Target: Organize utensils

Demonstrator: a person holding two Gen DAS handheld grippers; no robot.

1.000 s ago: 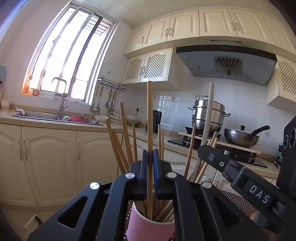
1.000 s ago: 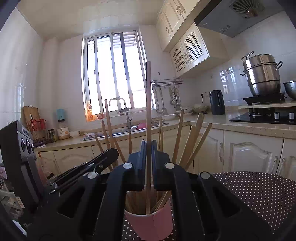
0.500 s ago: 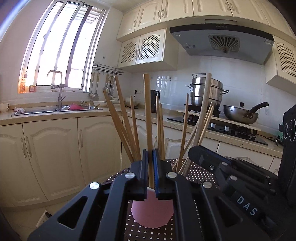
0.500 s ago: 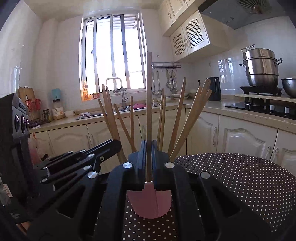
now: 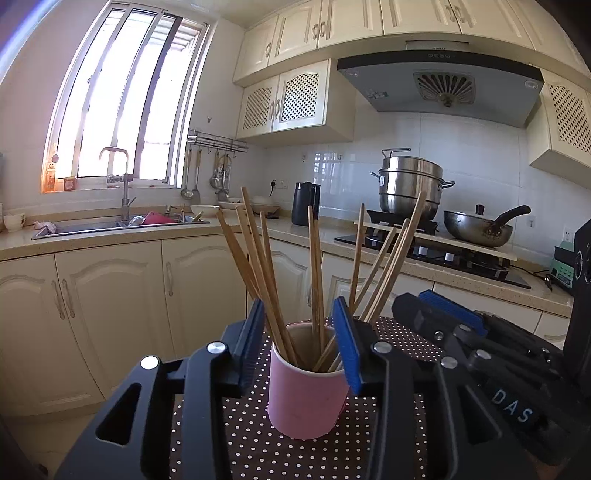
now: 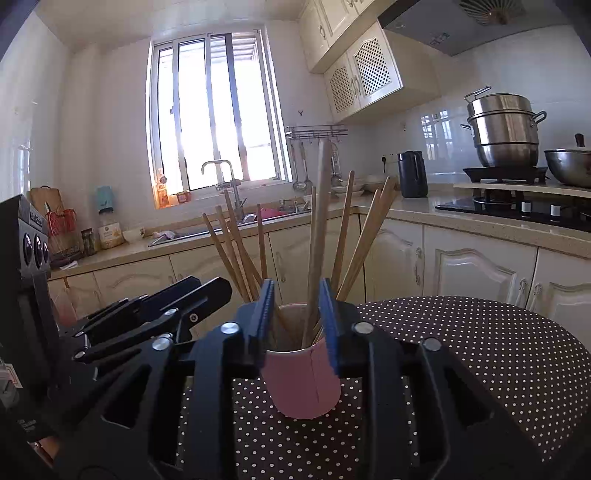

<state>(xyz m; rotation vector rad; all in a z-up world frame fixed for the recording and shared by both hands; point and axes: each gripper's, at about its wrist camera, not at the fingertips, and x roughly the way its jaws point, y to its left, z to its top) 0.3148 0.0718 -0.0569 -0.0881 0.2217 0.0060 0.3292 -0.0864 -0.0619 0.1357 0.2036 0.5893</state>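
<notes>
Left gripper (image 5: pixel 299 343), right gripper (image 6: pixel 295 317) both opening, gripping nothing; chopsticks (image 5: pixel 314 273) standing in pink cup (image 5: pixel 303 398).

Daylight floods my kitchen from the window (image 5: pixel 122 99) ahead and to the left of my left gripper (image 5: pixel 299 343), its panes blown out to pure white. The same window (image 6: pixel 218 110), straight ahead of my right gripper (image 6: pixel 295 314), glares just as hard and washes the wall around it. My black gripper frames sit nearly in silhouette against this backlight, detail lost in their undersides. The steel pot (image 5: pixel 410 184) to the right catches soft highlights, and the tiled wall (image 5: pixel 332 166) behind it mirrors the window. Both views are sharp throughout, without motion blur. Fisheye bending curves the cabinets (image 5: pixel 351 22) overhead, and dark vignetting clips every corner.
</notes>
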